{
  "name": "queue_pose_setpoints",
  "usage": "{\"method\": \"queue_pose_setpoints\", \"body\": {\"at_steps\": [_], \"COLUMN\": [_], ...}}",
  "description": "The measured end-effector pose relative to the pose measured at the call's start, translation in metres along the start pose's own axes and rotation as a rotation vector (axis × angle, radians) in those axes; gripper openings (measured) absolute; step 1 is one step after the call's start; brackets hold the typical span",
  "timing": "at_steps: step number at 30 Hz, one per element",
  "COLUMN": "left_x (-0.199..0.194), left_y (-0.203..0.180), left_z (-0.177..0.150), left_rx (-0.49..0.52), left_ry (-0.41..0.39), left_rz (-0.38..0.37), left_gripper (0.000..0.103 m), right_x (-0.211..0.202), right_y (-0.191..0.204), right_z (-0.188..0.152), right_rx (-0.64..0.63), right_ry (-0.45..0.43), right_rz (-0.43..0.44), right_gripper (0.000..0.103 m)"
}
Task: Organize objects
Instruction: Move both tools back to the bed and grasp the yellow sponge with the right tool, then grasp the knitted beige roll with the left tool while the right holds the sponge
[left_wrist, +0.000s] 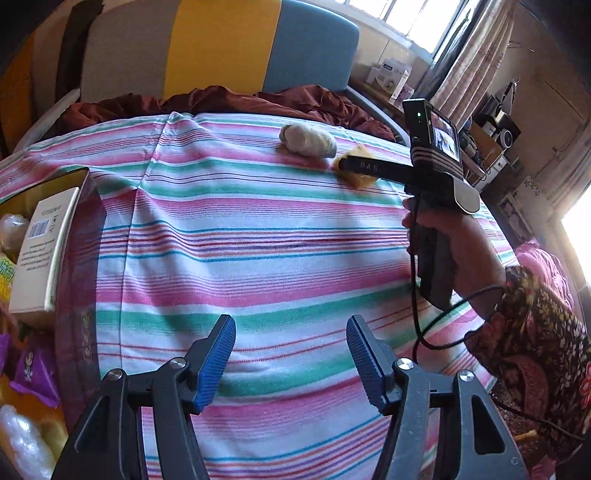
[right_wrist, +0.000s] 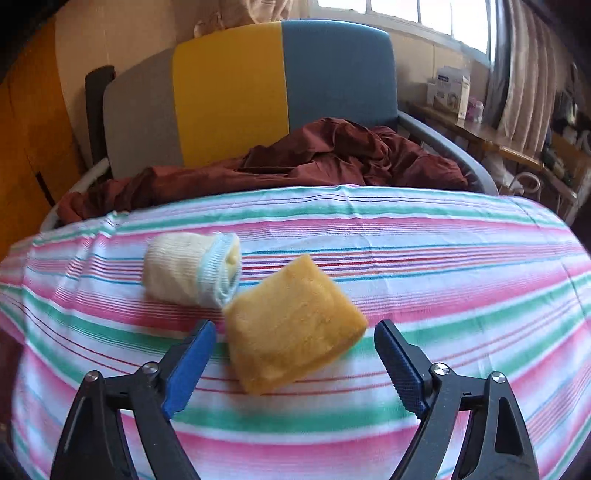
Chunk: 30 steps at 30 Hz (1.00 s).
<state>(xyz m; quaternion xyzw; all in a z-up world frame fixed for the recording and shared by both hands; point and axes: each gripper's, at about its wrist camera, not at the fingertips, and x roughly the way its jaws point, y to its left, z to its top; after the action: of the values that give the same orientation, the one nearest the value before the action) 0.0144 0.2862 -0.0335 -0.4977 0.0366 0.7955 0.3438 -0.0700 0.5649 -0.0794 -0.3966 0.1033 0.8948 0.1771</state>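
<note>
**Right claw over sponge, both claws empty**

Striped sheet (right_wrist: 424, 258) covered the bed, pink, green and white bands. Yellow sponge (right_wrist: 295, 325) lay on it, tilted, just in front of the right claw (right_wrist: 295, 350). Right claw stood wide, nothing gripped; the sponge sat roughly between the blue pads (right_wrist: 192, 365) but neither pad touched it. Rolled white sock (right_wrist: 192, 269) with pale blue cuff lay just beside the sponge, up-left, touching or nearly so.

Left claw (left_wrist: 291, 354) hung over bare sheet, jaws about half apart, empty. From the left wrist view the right claw reached onto the sponge (left_wrist: 356, 168) at the far side of the bed, a hand (left_wrist: 461, 251) in floral sleeve on its handle. White box (left_wrist: 44, 251) stood in an open container at the left edge, alongside bags. Crumpled maroon cloth (right_wrist: 314, 158) lay behind the sheet, against a grey-yellow-blue headboard (right_wrist: 229, 92).
</note>
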Motion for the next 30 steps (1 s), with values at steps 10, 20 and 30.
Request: {"method": "queue_pose_setpoints", "body": {"at_steps": [10,20,30], "left_x": [0.027,0.062,0.103], "left_y": [-0.007,-0.014,-0.030], "left_z": [0.044,0.100,0.171], "left_rx": [-0.071,-0.082,0.003], "left_ry": [0.004,-0.018,-0.162], "left_rz": [-0.010,0.028,0.089], "left_gripper": [0.064,0.067,0.085], "right_x": [-0.011,-0.031,-0.028], "right_y": [-0.007,-0.030,-0.024], "right_z": [-0.010,-0.035,-0.040], "right_rx": [0.040,0.105,0.082], "right_ry": [-0.015,0.016,0.002], "right_rz": [0.008,-0.107,-0.142], "right_gripper": [0.067,0.068,0.071]}}
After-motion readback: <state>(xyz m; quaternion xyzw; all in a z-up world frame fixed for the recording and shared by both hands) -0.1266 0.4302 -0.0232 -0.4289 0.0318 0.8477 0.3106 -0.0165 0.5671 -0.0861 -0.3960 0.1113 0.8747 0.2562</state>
